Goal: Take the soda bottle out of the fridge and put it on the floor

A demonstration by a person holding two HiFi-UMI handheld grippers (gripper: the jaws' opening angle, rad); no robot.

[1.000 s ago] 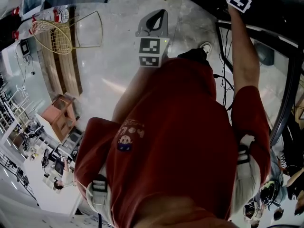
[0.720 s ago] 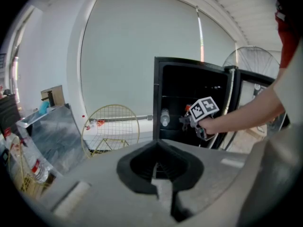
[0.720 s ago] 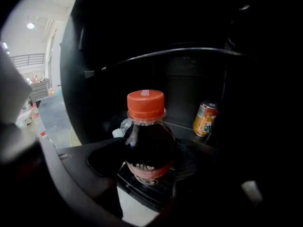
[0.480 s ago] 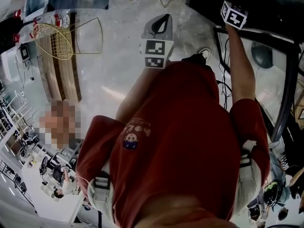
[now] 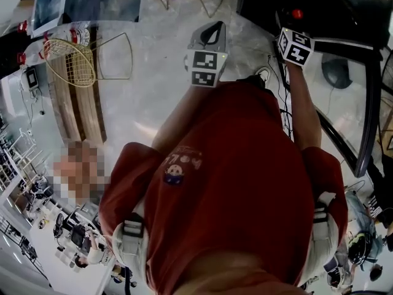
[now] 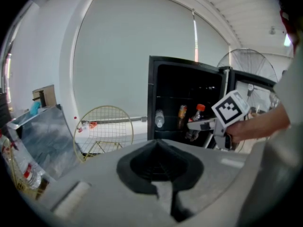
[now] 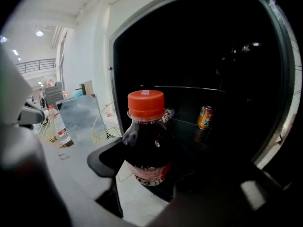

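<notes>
One orange-capped soda bottle [image 7: 146,141] stands upright between the right claw's [image 7: 144,176] jaws, clamped, at the open fridge's [image 7: 213,56] front. One can [image 7: 205,117] sits on a far shelf. The left claw [image 6: 158,148] is together, empty.

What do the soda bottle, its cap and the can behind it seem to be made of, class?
Soda bottle: probably clear glossy plastic; the dark drink shows through and its shoulder glints. Cap: opaque orange plastic, matte-looking. Can: likely printed metal, judging by shape; too small to confirm.
</notes>
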